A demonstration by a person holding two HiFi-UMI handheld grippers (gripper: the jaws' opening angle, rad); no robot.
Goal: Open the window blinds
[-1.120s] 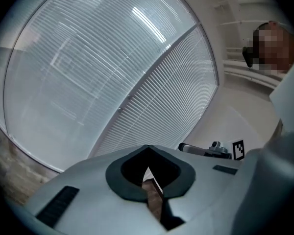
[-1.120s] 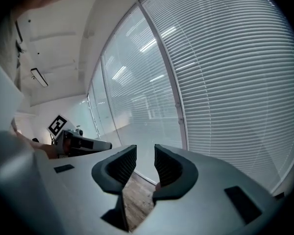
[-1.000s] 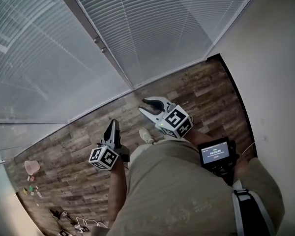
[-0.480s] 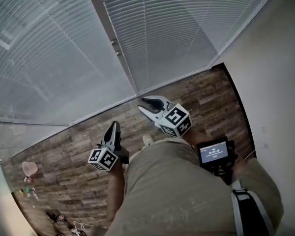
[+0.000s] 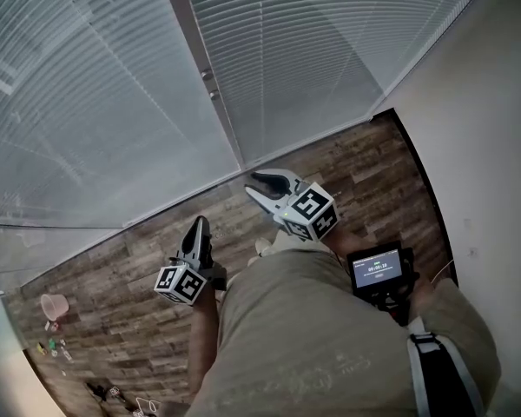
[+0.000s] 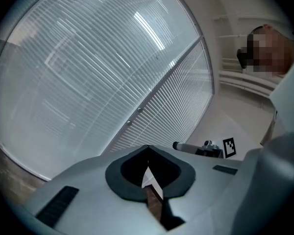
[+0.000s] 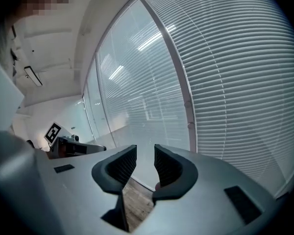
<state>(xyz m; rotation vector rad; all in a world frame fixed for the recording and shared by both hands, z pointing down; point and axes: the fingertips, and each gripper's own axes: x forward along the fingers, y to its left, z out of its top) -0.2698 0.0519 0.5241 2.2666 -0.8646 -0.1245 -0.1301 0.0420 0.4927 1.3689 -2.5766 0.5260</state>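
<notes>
Closed white slatted blinds [image 5: 286,50] cover two glass panels, split by a grey frame post [image 5: 191,50] with two small knobs [image 5: 210,83]. In the head view my left gripper [image 5: 198,221] is shut and empty, held over the wooden floor short of the blinds. My right gripper [image 5: 250,184] stands open with nothing between its jaws, nearer the base of the blinds. The left gripper view shows the shut jaw tips of the left gripper [image 6: 147,150] pointing at the blinds [image 6: 88,72]. In the right gripper view the right gripper [image 7: 145,156] is open towards the blinds [image 7: 235,82].
A white wall [image 5: 486,146] meets the blinds at the right corner. Wood-plank floor [image 5: 122,276] lies below. A pink cup [image 5: 54,305] and small items sit on the floor at far left. A small screen device [image 5: 380,269] hangs at the person's waist.
Both grippers have moved closer to the blinds with the person; the frame post now sits more to the right and larger in view. Jaws are unchanged.
</notes>
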